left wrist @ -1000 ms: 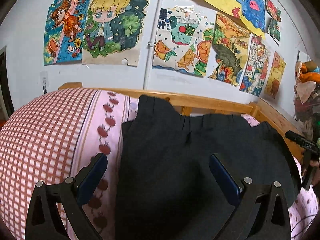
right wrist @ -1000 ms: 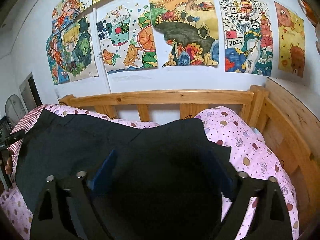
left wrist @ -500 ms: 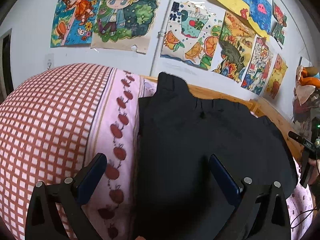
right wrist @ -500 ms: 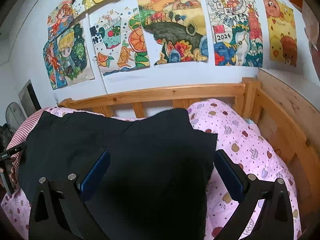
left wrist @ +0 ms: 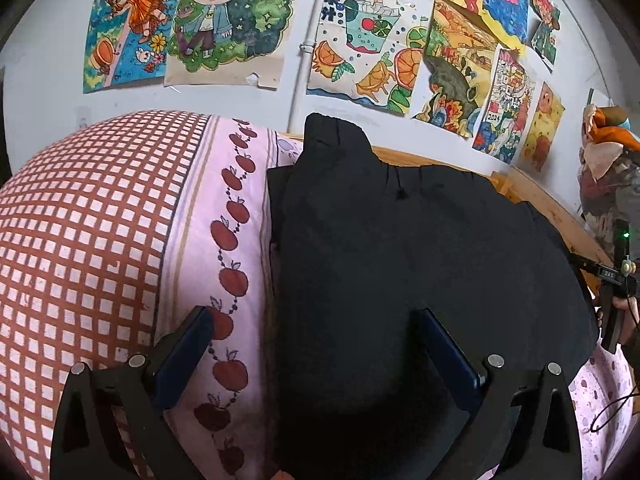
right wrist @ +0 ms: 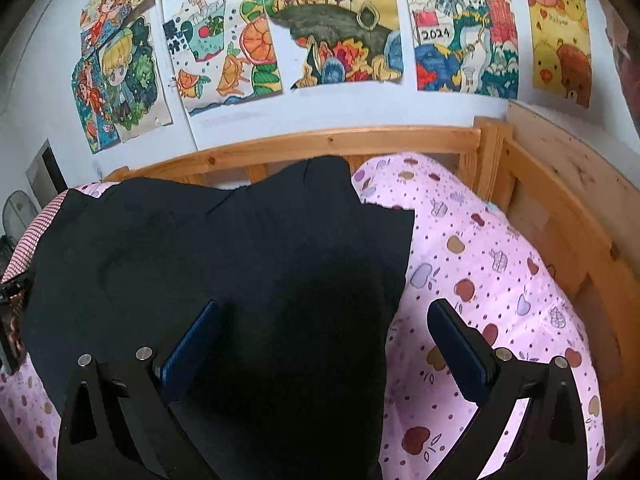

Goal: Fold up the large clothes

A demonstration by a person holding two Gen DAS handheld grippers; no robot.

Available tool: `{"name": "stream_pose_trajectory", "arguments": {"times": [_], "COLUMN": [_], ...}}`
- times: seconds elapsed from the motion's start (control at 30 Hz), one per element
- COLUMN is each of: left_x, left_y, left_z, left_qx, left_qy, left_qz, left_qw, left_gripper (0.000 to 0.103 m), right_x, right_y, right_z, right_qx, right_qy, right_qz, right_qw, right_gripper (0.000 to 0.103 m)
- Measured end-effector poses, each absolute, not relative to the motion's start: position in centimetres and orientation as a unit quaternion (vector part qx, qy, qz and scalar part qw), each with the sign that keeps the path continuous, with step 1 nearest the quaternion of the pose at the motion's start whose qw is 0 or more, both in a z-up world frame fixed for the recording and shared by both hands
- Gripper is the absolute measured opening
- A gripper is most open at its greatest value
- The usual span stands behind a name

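A large black garment (left wrist: 400, 260) lies spread on the bed, its gathered waistband toward the wall. My left gripper (left wrist: 316, 340) is open low over the garment's left edge: one finger is over the pink apple-print cover, the other over the black cloth. The right wrist view shows the same garment (right wrist: 240, 260), its right edge running between the wide-open jaws of my right gripper (right wrist: 326, 332). Neither gripper's pads press on the cloth. The right gripper (left wrist: 612, 276), in a hand, also shows at the right edge of the left wrist view.
A red-and-white checked quilt (left wrist: 80, 240) bulges at the left. Pink spotted bedding (right wrist: 500, 280) lies to the right of the garment. A wooden bed rail (right wrist: 340, 144) runs along the wall and down the right side. Drawings (right wrist: 332, 20) cover the wall.
Both views have dipped toward the bed. The right jaws have spread wider and the black cloth that filled them now lies flat, its right edge showing between the fingers.
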State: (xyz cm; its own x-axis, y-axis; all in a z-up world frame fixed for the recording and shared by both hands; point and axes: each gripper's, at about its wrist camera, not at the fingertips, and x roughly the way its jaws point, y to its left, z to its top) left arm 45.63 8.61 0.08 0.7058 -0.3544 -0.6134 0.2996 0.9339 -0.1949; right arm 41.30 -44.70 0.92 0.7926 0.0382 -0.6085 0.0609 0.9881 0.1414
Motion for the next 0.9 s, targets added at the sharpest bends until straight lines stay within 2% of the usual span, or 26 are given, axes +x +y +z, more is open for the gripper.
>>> {"name": "stream_pose_trajectory", "arguments": {"times": [0.67, 0.9], "left_x": [48.9, 49.9], "left_y": [8.9, 9.2], "left_z": [-2.3, -2.5], "left_qx": [-0.077, -0.110], "left_qy": [0.444, 0.438], "left_qz": [-0.256, -0.277], "left_qw": [0.855, 0.848], "left_gripper": [0.103, 0.103], "right_x": [43.3, 45.1], "right_y": [-48.1, -48.7], "right_z": [-4.9, -5.3], "right_qx": [0.192, 0.207], "right_qy": [0.395, 0.400], "right_qz": [0.050, 0.070], "right_qw": [0.897, 0.890], "right_gripper": [0.102, 0.102]}}
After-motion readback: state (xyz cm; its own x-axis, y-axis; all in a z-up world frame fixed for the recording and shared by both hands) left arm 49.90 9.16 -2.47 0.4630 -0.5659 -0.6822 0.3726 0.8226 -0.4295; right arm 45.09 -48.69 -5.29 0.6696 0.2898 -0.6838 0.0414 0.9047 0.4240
